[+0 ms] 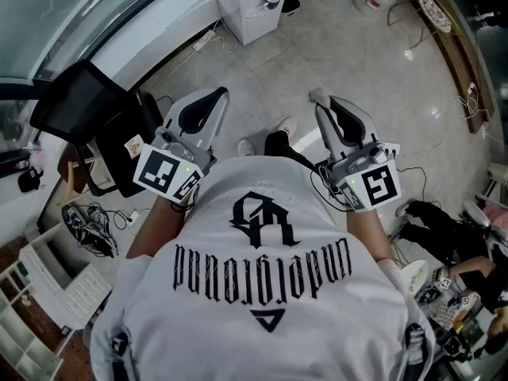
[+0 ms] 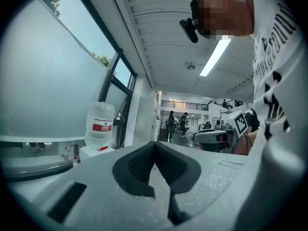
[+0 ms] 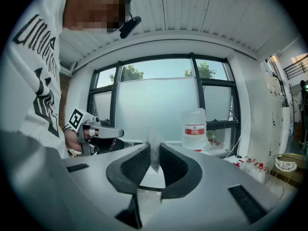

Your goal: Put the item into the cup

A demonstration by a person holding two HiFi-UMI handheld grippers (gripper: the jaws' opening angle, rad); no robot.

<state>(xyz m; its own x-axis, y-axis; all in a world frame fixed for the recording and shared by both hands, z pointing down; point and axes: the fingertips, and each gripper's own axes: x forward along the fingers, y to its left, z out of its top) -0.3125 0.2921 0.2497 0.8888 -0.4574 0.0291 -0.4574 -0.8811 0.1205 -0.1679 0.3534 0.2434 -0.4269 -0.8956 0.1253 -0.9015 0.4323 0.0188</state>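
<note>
Far on the left stands a black screen (image 1: 78, 103). Below it is a white shelf (image 1: 44, 296). Some dark shoes (image 1: 86, 225) lie on the floor beside it.

Next comes the left gripper (image 1: 217, 95). A person in a white shirt (image 1: 262, 308) holds it out in front, over the grey floor (image 1: 357, 62). Its two jaws are pressed together at the tips. Nothing is between them. Past its jaws, in the left gripper view, a big water bottle (image 2: 100, 124) with a red label stands by the window.

In the middle, the person's feet (image 1: 266, 143) show between the two grippers.

On the right is the right gripper (image 1: 321, 101). It is held out level too, well apart from the left one. Its jaws are a little way apart and they squeeze the item (image 3: 154, 153). The item is thin, pale and partly see-through. It sits between the two dark pads, and its top pokes up above them. I cannot tell what it is made of.

Far right, cables (image 1: 468, 105) lie on the floor.
</note>
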